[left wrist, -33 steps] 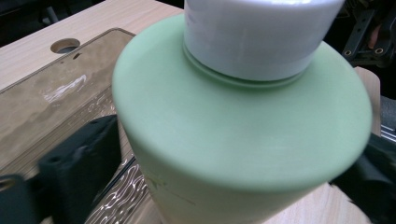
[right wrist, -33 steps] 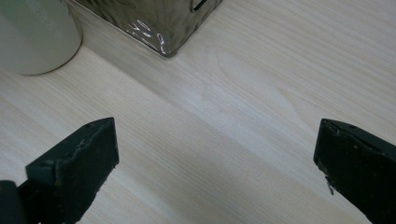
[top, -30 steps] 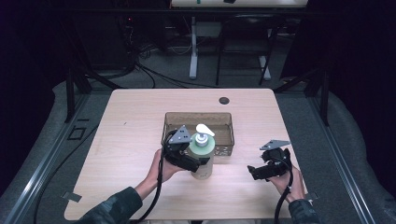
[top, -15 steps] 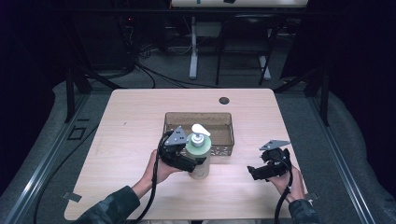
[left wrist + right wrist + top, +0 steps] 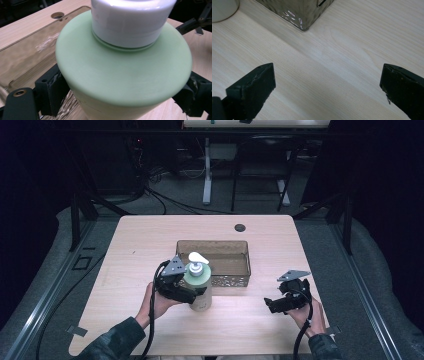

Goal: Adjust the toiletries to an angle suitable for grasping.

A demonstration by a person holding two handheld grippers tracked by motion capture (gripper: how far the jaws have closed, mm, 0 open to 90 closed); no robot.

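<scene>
A pale green pump bottle (image 5: 199, 287) with a white pump head stands upright just in front of the brown mesh tray (image 5: 215, 281). My left gripper (image 5: 196, 293) comes at it from the left and is shut on its body below the shoulder. In the left gripper view both pads (image 5: 53, 86) press on the green bottle (image 5: 125, 70). At the right of the table my right gripper (image 5: 274, 304) hovers low and open. Bare wood shows between its jaws, around the right gripper's (image 5: 327, 87) midpoint. The bottle's base (image 5: 222, 8) shows at the top left there.
The wooden table (image 5: 150, 245) has a round cable hole (image 5: 240, 227) behind the tray. A tray corner (image 5: 303, 15) lies ahead of the right gripper. Dark floor, cables and a stand's legs lie beyond the far edge.
My left gripper has carried the bottle a short way to the left along the tray's front. The right gripper has stayed where it was.
</scene>
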